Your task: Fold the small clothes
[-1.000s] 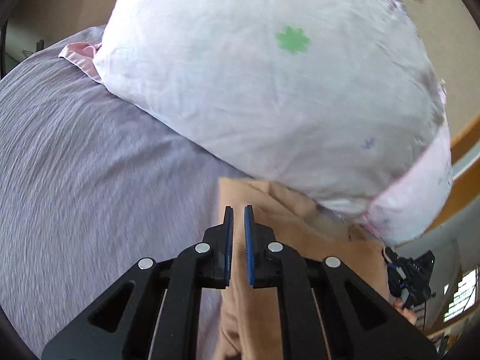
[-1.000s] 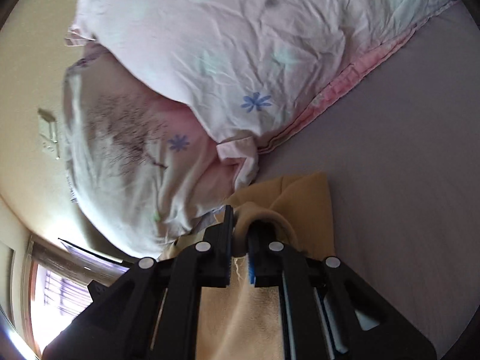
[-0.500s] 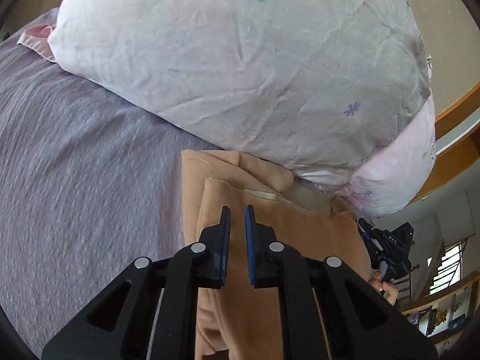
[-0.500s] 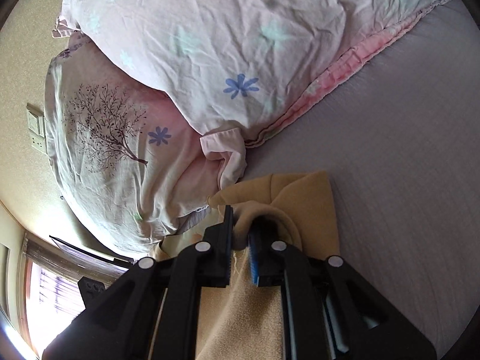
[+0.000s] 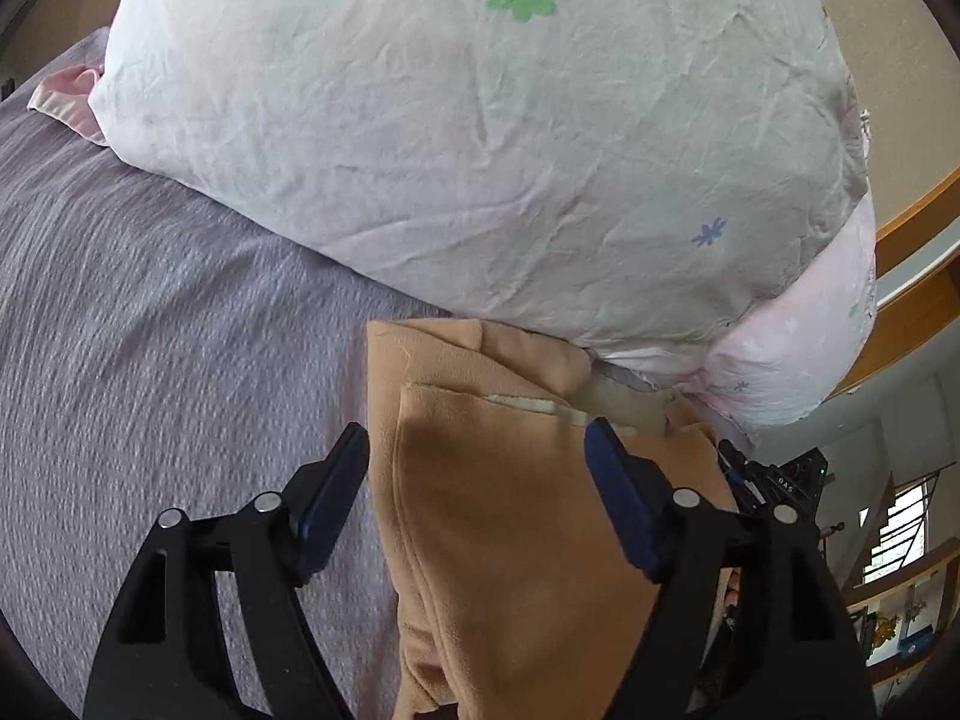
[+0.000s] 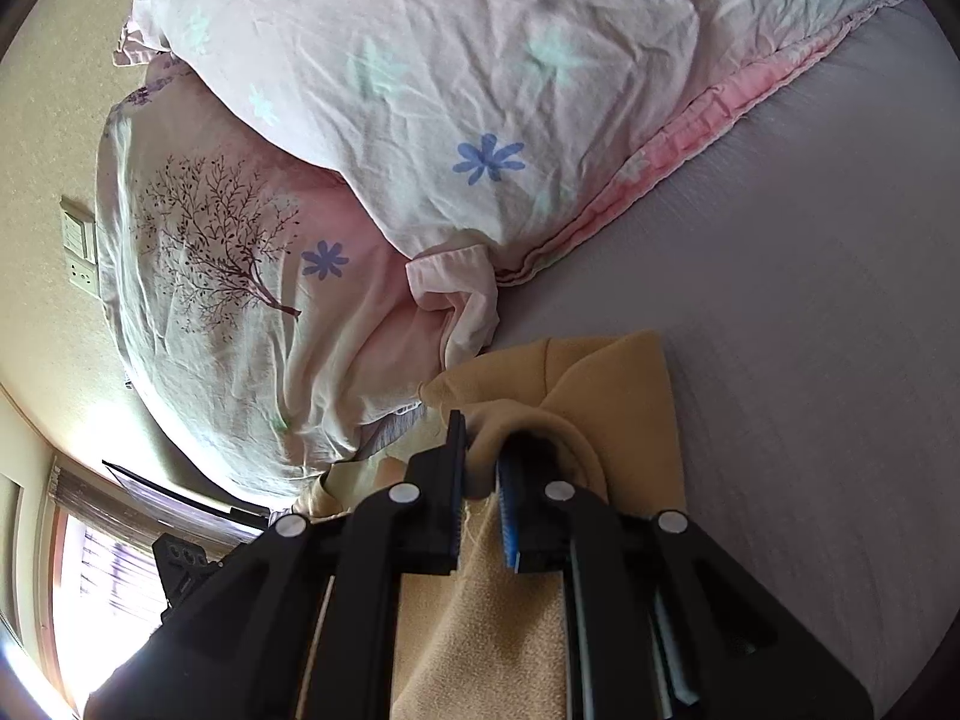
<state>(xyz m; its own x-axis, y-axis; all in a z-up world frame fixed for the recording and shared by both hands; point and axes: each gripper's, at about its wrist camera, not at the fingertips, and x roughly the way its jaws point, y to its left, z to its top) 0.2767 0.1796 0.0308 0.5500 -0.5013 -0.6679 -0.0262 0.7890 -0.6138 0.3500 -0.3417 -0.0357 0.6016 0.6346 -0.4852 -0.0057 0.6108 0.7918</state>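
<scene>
— What lay at the head of the bed?
— A white flowered pillow (image 5: 480, 150) on the lilac sheet (image 5: 150, 360), over a pink pillow (image 6: 228, 276) printed with a bare tree.
— And beyond them?
— A wall socket (image 6: 81, 252), and a bright window (image 6: 102, 564).

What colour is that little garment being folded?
Tan, a light orange-brown garment; clearest in the left wrist view.

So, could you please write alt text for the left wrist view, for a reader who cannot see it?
The left gripper is open above a folded tan garment lying on a purple bedsheet. The garment's far end touches a big white pillow with flower prints.
</scene>
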